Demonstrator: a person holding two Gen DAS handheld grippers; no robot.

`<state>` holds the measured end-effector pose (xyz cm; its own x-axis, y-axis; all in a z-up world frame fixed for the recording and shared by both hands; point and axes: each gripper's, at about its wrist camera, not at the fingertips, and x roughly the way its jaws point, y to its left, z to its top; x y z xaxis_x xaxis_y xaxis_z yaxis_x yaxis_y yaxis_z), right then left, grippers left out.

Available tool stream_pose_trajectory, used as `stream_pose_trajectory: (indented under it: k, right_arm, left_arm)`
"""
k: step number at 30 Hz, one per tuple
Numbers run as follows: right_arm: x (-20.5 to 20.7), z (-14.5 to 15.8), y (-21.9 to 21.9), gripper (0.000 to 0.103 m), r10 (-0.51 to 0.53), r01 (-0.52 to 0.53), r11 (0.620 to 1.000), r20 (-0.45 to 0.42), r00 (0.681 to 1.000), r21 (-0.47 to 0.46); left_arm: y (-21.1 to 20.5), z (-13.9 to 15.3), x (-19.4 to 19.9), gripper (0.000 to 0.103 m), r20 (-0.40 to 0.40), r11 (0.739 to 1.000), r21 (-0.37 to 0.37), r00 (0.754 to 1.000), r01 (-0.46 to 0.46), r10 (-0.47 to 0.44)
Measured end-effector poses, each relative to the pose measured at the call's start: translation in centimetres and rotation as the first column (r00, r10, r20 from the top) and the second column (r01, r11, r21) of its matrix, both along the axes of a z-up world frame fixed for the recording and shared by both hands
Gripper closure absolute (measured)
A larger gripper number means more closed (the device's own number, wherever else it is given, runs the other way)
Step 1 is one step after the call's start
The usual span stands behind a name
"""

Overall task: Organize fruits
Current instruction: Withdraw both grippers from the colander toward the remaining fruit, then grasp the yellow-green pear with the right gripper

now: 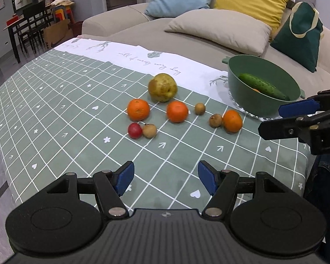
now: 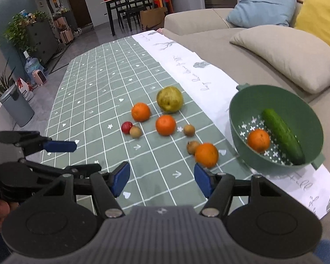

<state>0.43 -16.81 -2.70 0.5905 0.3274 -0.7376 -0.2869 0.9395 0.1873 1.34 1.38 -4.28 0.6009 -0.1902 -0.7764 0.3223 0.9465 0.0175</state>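
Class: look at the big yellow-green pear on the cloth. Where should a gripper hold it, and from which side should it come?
Grip the pear across its widest middle, coming from the near side, probably with the left gripper. It is round and bulky, so the open fingers must straddle the belly. Two oranges sit just in front, so come slightly from above.

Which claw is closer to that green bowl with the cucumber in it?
The right claw. It hangs open just short of the green bowl, which sits ahead to its right. The left claw, also open, sits farther off, with the loose fruit between.
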Motion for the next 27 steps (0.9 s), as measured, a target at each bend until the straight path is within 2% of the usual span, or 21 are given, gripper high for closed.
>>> stream_pose_trajectory:
  k: [5,13,21,27]
  right_arm:
    - [0.7,-0.5,0.7,0.041,0.015,-0.016,1.0,-0.009,1.0,-0.019]
    - [4.0,-1.1,2.1,0.041,0.033,-0.033,0.998,0.007,0.999,-0.048]
    - [10.2,-2.1,3.2,0.041,0.029,-0.027,0.998,0.04,0.999,-0.056]
    - [16.4,-3.6,4.5,0.041,0.037,-0.034,0.997,0.031,0.999,-0.066]
  left_arm:
    - [0.9,-0.4,0.7,0.025,0.001,1.0,0.001,1.0,-0.006,0.006]
    - [2.3,-1.4,3.9,0.025,0.026,0.996,0.078,0.999,0.037,-0.039]
    - [3.1,-2.9,7.6,0.023,0.03,0.995,0.061,0.996,0.085,-0.087]
    - [1.6,-3.2,8.6,0.022,0.033,0.995,0.021,0.994,0.102,-0.102]
